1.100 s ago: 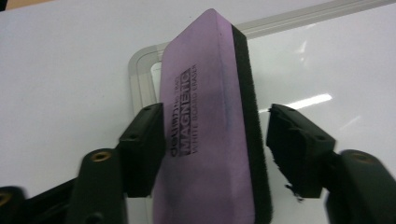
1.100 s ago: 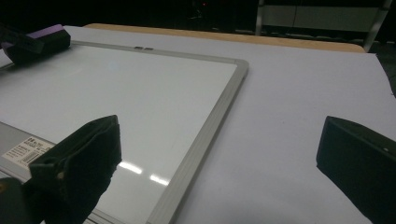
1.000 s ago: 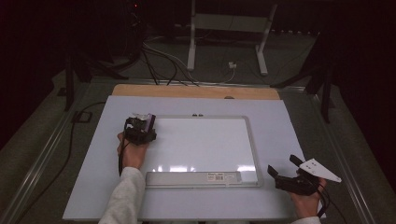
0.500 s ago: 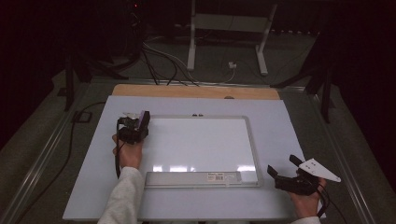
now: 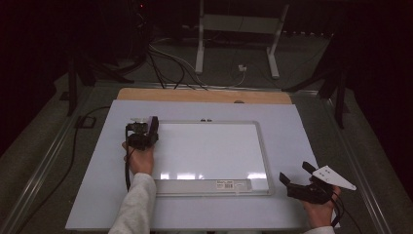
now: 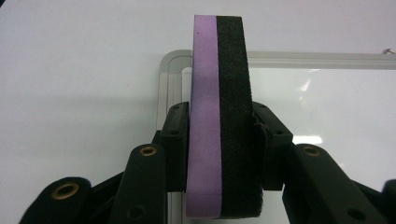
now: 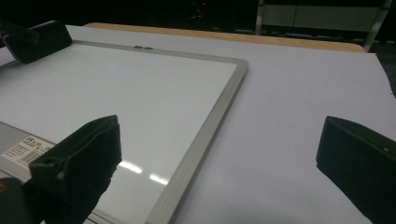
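A whiteboard [image 5: 209, 151] with a silver frame lies flat on the white table. My left gripper [image 5: 146, 129] hovers at its far left corner, shut on a board eraser [image 6: 220, 126] that has a purple foam side and a black felt side and stands on edge. In the left gripper view the whiteboard's corner [image 6: 170, 63] lies just beyond the eraser. My right gripper [image 5: 298, 174] rests open near the table's front right, off the board, nothing between its jaws. From the right gripper view the whiteboard [image 7: 116, 98] spreads to the left and the eraser [image 7: 39, 39] shows at the far left corner.
A wooden strip [image 5: 204, 96] runs along the table's far edge. Cables [image 5: 165, 63] and a metal stand [image 5: 238, 29] lie on the dark floor behind. A label [image 5: 231, 184] sits on the board's near frame. White table surface [image 7: 299, 107] lies to the right of the board.
My left gripper has moved left and farther away with the eraser, from over the board's surface to its far left corner. The right gripper has stayed put.
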Available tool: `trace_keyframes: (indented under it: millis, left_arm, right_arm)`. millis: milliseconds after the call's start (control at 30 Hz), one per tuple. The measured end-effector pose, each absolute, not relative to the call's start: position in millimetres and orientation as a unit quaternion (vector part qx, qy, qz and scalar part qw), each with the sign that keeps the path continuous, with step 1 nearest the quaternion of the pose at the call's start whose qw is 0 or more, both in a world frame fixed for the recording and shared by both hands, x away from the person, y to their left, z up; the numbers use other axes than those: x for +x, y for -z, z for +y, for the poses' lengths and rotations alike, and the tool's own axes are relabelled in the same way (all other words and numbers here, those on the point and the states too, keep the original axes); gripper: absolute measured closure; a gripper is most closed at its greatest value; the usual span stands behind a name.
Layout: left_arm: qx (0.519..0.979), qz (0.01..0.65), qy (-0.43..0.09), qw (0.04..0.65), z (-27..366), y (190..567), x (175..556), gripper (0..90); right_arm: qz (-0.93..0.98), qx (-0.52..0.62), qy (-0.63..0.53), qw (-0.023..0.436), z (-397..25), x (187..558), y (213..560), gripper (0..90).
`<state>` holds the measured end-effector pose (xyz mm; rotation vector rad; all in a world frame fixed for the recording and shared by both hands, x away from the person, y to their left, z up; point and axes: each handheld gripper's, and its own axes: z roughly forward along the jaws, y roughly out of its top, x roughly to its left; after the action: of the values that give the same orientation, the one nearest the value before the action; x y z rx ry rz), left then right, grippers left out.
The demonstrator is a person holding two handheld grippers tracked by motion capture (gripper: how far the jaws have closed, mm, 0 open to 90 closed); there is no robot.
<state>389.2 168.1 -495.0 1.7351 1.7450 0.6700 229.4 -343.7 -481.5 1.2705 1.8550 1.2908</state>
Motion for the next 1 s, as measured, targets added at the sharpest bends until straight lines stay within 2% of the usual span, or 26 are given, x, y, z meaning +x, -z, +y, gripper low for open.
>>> trace_keyframes:
  millis: [400, 733, 1000]
  left_arm:
    - [0.641, 0.665, -0.269, 0.272, 163.9, 495.1, 392.0, 64.0]
    - [0.637, 0.666, -0.264, 0.284, 166.2, 496.0, 392.9, 62.8]
    - [0.647, 0.641, -0.255, 0.324, 170.6, 491.7, 386.4, 34.7]
  right_arm:
    - [0.688, 0.472, -0.48, 0.271, -345.1, 229.6, 481.4, 0.1]
    - [0.687, 0.473, -0.48, 0.272, -344.8, 227.8, 481.0, 0.1]
    - [0.687, 0.473, -0.48, 0.272, -344.6, 227.9, 481.1, 0.1]
